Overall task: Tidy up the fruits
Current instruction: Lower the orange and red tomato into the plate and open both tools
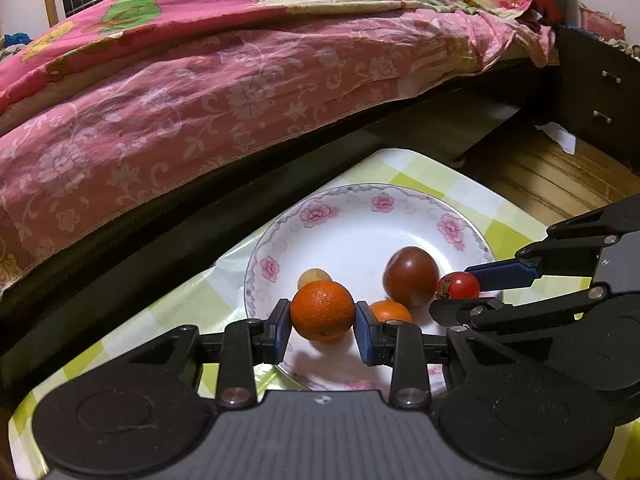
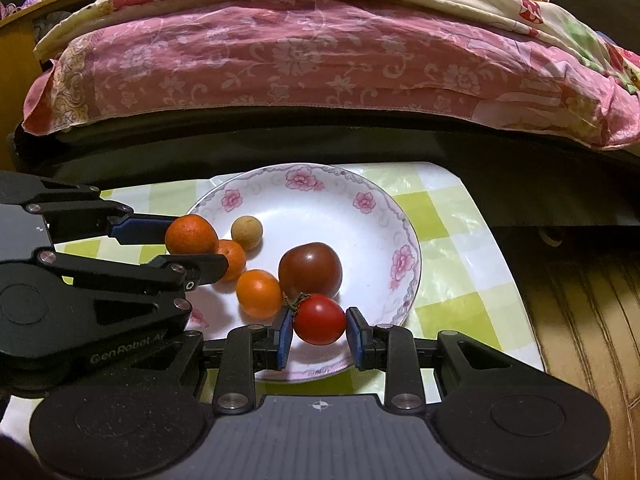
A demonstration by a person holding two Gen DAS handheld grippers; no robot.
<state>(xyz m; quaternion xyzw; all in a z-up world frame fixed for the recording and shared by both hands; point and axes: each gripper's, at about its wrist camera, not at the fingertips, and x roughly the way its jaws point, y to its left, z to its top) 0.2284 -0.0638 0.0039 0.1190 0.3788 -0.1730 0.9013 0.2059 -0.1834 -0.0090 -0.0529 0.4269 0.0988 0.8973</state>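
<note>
Left wrist view is showing the left gripper (image 1: 322, 330) clamping a small orange (image 1: 322, 311) between its blue pads, jaws closed in snug on the peel, and it is hanging over the near rim of the flowered plate (image 1: 280, 232) at about six o'clock. Over at three o'clock the right gripper (image 1: 460, 290) is pinching a red cherry tomato (image 1: 458, 285) just as tightly, jaws nearly together around it. Judging by how things lie, the sorting is looking well along: a dark brownish-red tomato (image 1: 411, 276), another orange (image 1: 390, 311) and a small tan round fruit, perhaps a longan (image 1: 315, 277), are already sitting on the plate, and these two held fruits look like the last pieces, waiting to be set down. The checked tablecloth (image 1: 168, 312) around the plate is showing no stray fruit. Right wrist view is giving more: a third orange (image 2: 233, 259) is sitting behind the left gripper's near finger, hidden from the other camera, and the tomato's green stalk at ten o'clock is plain here. Left wrist view alone is showing the dark cabinet (image 1: 592, 96) with drawers at two o'clock, beyond the pink quilted bed (image 1: 240, 92).
</note>
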